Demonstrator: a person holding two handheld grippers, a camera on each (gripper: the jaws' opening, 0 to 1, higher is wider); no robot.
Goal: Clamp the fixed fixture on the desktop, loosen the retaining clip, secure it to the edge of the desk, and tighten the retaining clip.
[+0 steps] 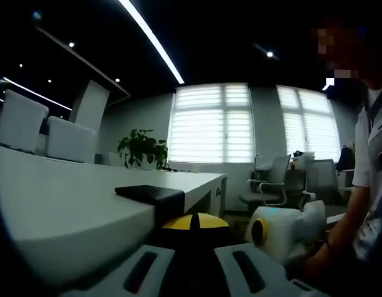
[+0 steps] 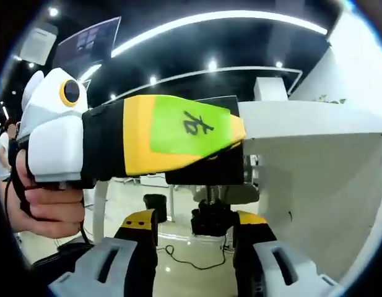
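Note:
A black clamp fixture (image 1: 150,195) sits over the rim of the white desk (image 1: 54,204). My left gripper (image 1: 191,223) is shut on it, yellow tips pressed together at the fixture's near end. From below, the left gripper (image 2: 237,139), with its yellow and green body, holds the fixture (image 2: 206,170) against the desk edge (image 2: 314,117). The fixture's threaded screw hangs down to a black knob (image 2: 212,218). My right gripper (image 2: 198,218) is open, jaws on either side of that knob with a gap on the left side. The right gripper's white body (image 1: 283,229) shows low beside the desk.
A person (image 1: 370,185) stands close on the right; a hand (image 2: 48,204) grips the left gripper's handle. White chairs (image 1: 20,120) and a plant (image 1: 142,148) are beyond the desk, an office chair (image 1: 271,179) by the windows. A cable (image 2: 178,257) lies on the floor under the desk.

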